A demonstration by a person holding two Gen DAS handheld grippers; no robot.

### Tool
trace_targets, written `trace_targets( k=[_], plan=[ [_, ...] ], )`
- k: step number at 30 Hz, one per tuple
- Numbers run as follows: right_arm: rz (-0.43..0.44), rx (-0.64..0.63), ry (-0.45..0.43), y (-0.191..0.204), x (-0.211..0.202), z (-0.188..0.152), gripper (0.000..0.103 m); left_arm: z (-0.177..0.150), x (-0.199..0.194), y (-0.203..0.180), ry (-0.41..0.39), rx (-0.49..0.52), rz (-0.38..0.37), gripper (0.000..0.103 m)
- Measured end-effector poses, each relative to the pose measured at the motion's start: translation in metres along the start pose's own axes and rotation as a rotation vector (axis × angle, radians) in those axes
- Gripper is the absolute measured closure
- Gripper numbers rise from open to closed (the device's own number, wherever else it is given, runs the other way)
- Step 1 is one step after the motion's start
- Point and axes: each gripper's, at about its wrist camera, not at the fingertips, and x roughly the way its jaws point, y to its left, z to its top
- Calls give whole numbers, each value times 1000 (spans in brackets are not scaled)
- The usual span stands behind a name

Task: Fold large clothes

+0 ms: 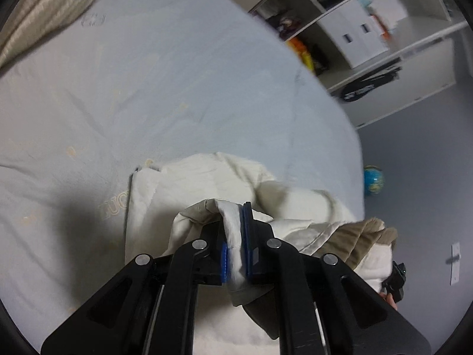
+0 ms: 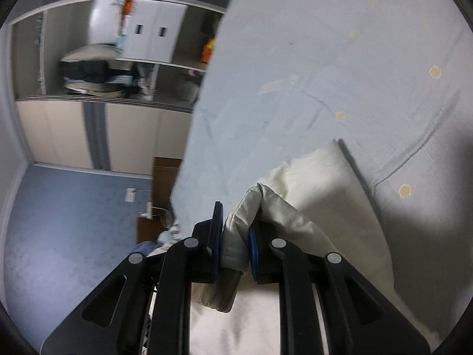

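Cream fabric fills the lower half of both views: a large cream garment lies bunched on the pale blue bedsheet, close to the sheet's edge where the bed drops off to the floor. Left gripper is clamped on a fold of that garment, blue pads pressed against the cloth from both sides, a thick pleat pinched between them and rising past the fingertips. Over on the right wrist view, the right gripper is likewise clenched on a rolled edge of the cream garment, the fabric bulging out beyond its jaws and draping back toward the camera. From the garment, the sheet stretches away, wrinkled and dotted with small tan spots. Just beside the garment on the left view, a brown ribbed cloth pokes out, touching the cream folds. Past the bed edge from the garment stands an open shelving unit with white boxes, and a small globe sits on the floor. Blur smears the shelves in both views.
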Motion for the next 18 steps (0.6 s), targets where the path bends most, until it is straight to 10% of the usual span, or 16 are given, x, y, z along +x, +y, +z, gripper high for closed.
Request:
trace_targets(
  k=[4,8,10,12,18],
  plan=[
    [-30,23,22,-9,15,1,85,-6,16,11,25,-53,3,91],
    [9,33,39,-6,4,0,53,-17,-12,13,-10,-65,-71,80],
    [52,19,1,3,-14,-1,41,-25,-38,15,-49,-75,-147,63],
    [81,-3,-47,12,-32,-2,32,-35,-68,14,-142,-67,-136,10],
    [121,-143,-44,49,-62,-29,31,-62,-109,-14,-224,54,-44,12]
  ],
)
